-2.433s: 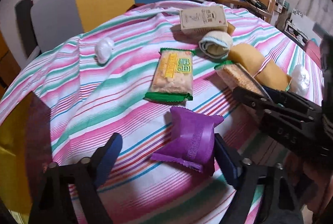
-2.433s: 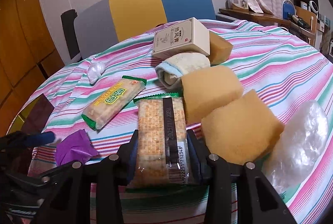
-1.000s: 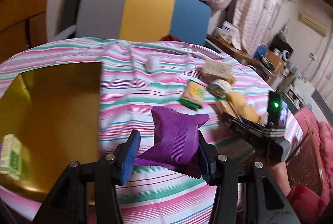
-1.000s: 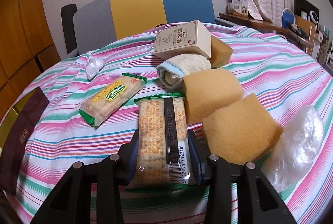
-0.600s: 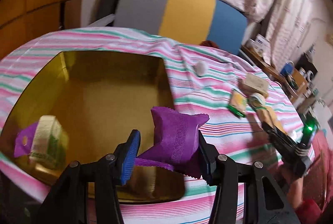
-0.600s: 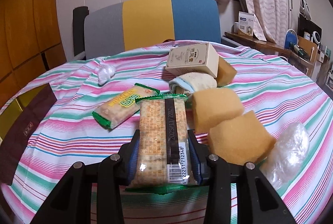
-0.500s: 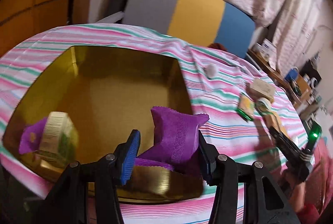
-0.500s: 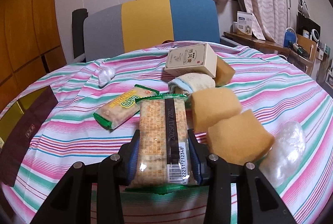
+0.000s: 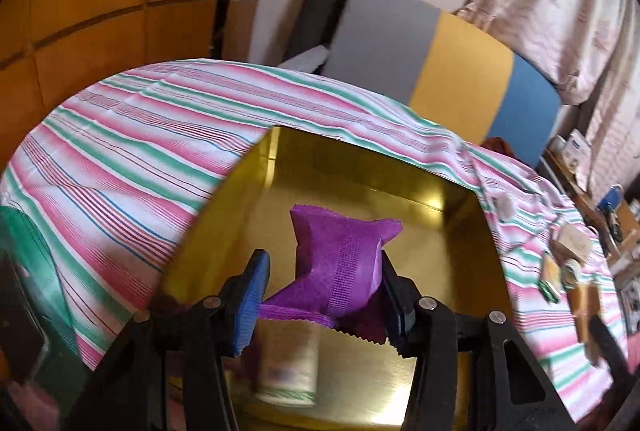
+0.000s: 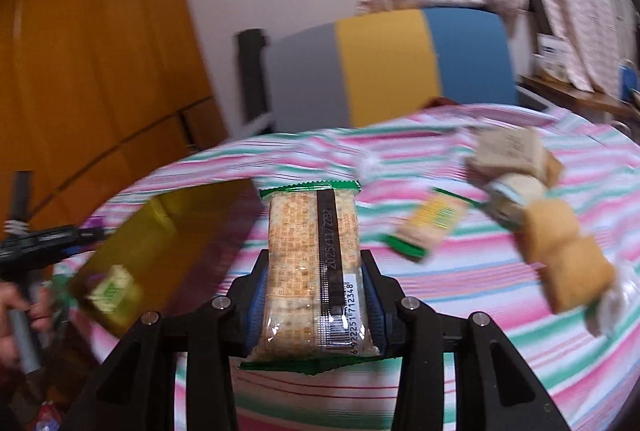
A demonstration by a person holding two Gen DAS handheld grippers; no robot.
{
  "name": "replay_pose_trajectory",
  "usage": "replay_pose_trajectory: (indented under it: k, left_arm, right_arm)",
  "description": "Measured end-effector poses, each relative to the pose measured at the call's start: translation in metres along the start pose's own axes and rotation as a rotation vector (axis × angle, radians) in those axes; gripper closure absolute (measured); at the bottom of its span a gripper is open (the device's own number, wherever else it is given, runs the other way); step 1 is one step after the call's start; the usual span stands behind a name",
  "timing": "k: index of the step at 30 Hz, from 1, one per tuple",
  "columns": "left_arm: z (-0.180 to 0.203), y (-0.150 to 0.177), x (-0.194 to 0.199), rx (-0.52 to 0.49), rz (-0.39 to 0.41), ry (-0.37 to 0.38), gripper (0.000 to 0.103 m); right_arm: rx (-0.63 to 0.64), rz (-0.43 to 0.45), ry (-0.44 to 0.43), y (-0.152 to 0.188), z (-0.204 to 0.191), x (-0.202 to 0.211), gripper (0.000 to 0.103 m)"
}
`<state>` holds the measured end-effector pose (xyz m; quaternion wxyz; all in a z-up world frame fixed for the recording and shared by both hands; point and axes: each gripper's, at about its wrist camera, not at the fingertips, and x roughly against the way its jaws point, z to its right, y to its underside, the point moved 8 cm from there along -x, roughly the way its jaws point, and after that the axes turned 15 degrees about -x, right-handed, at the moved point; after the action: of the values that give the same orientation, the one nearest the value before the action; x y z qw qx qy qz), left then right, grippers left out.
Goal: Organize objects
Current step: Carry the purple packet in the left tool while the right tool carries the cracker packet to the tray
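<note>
Purple and crinkled, a small sealed packet (image 9: 340,267) is pinched between the narrowly parted jaws of the left gripper (image 9: 320,295), held in the air above a shiny gold tray (image 9: 360,171) set on a striped tablecloth (image 9: 120,159). Below the packet, a pale green-and-white item (image 9: 288,371) in the tray is too blurred to be identified. Seen from the right wrist, a clear cracker pack (image 10: 312,271) with green sealed ends and a black printed strip is clamped by the right gripper (image 10: 314,307) above the cloth. Further items on the cloth, among them a yellow snack pack (image 10: 430,227) and tan sponges (image 10: 560,247), are smeared by motion blur.
</note>
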<state>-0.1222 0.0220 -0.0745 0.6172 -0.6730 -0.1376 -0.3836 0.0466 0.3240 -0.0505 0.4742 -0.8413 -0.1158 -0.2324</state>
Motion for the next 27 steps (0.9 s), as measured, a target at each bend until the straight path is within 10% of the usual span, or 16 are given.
replay_pose_trajectory:
  k: [11, 27]
  left_arm:
    - [-0.045, 0.023, -0.028, 0.06, -0.088, -0.057, 0.051]
    - [-0.041, 0.022, -0.004, 0.065, -0.045, -0.056, 0.032]
  right_arm:
    - [0.142, -0.231, -0.258, 0.046, -0.134, -0.027, 0.061]
    - [0.202, -0.439, -0.21, 0.104, -0.185, -0.09, 0.061]
